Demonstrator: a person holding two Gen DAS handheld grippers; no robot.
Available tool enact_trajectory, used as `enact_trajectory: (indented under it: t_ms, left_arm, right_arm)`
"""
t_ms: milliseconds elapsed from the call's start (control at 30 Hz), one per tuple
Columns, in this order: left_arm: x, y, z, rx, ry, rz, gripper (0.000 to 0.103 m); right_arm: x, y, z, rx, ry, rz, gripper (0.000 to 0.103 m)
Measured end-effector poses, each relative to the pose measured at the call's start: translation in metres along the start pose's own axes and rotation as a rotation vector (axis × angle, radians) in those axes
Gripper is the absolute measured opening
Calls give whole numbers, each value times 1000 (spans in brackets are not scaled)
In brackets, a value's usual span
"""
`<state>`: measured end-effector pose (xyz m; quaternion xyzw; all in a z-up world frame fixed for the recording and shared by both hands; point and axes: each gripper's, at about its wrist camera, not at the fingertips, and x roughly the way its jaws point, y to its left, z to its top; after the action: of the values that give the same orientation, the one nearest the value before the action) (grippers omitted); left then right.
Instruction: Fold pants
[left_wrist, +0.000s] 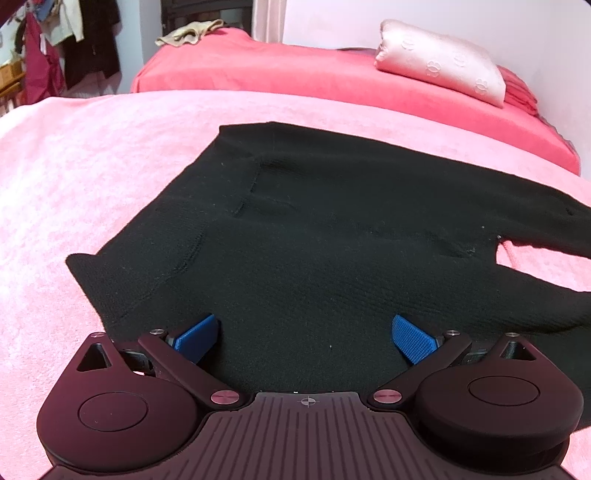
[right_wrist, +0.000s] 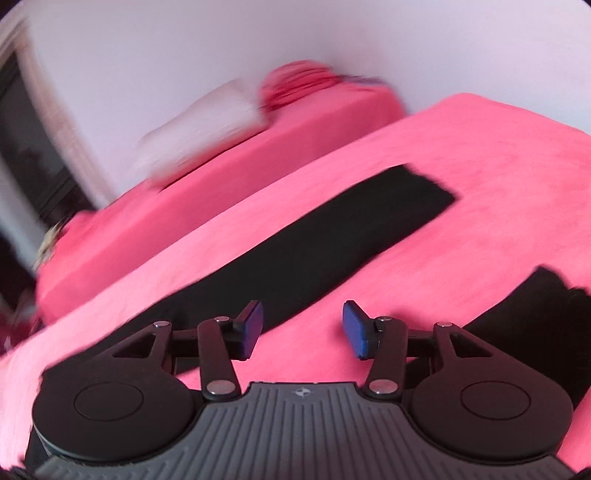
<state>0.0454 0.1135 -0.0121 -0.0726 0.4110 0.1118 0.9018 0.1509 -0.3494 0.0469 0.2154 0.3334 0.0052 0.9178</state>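
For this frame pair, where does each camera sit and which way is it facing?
Left wrist: on the left tongs, looking down along open blue pads at the upper part of the black knit pants; only the tongs show.
Right wrist: on the right tongs, tilted and blurred, over a black pant leg; pads apart, nothing between.
Shared: the pants, the pink fleece blanket, the pale pink pillow.

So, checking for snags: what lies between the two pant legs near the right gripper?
Only bare pink blanket, seen in the right wrist view between the long pant leg and the other leg.
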Motion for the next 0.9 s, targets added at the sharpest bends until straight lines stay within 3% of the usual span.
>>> enact_trajectory:
  t_ms: [233,433,467,500,567,767,900]
  left_arm:
    - [-38,2,-28,34,-19,-9,103]
    - [-55,39,-37,-52,-30,8,103]
    - [-59,47,-35,-71,-37,18,103]
    - [-62,54,-34,-88,-46,19,103]
    - [-68,67,-31,-124,-66,23,103]
    - [-72,88,-24,-170,-80,57,103]
    - [-66,90,-22,-182,-70,63,103]
  right_arm:
    - [-16,110,-57,-340,67,223,61]
    - [-26,216,-128,-672,141,445,61]
    - [-31,240,-152,-786,156,507,61]
    - [-31,240,-152,-786,156,507,62]
    - [-36,262,-180,-926,142,547,68]
    - [-28,312,-237,-1166,147,597,69]
    - [-12,330,-259,-1253,119,593,59]
